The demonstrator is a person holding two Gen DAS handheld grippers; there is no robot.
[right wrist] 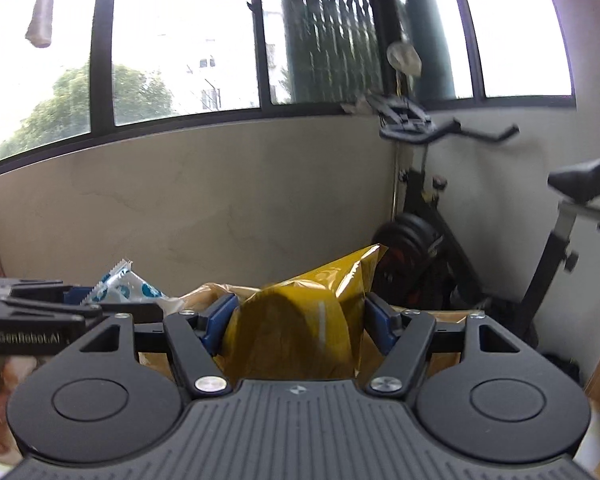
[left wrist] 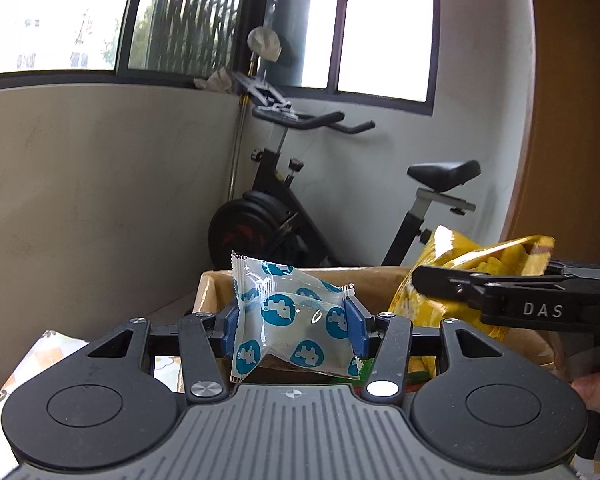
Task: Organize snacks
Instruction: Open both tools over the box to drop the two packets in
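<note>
The left gripper (left wrist: 296, 330) is clamped on a small clear snack packet printed with blue circles (left wrist: 292, 320), held above the open brown cardboard box (left wrist: 208, 288). Just beside it, the right gripper (right wrist: 298, 326) grips a crinkled yellow foil snack bag (right wrist: 300, 320) over the same box, its blue pads (right wrist: 220, 320) pressing the bag's sides
</note>
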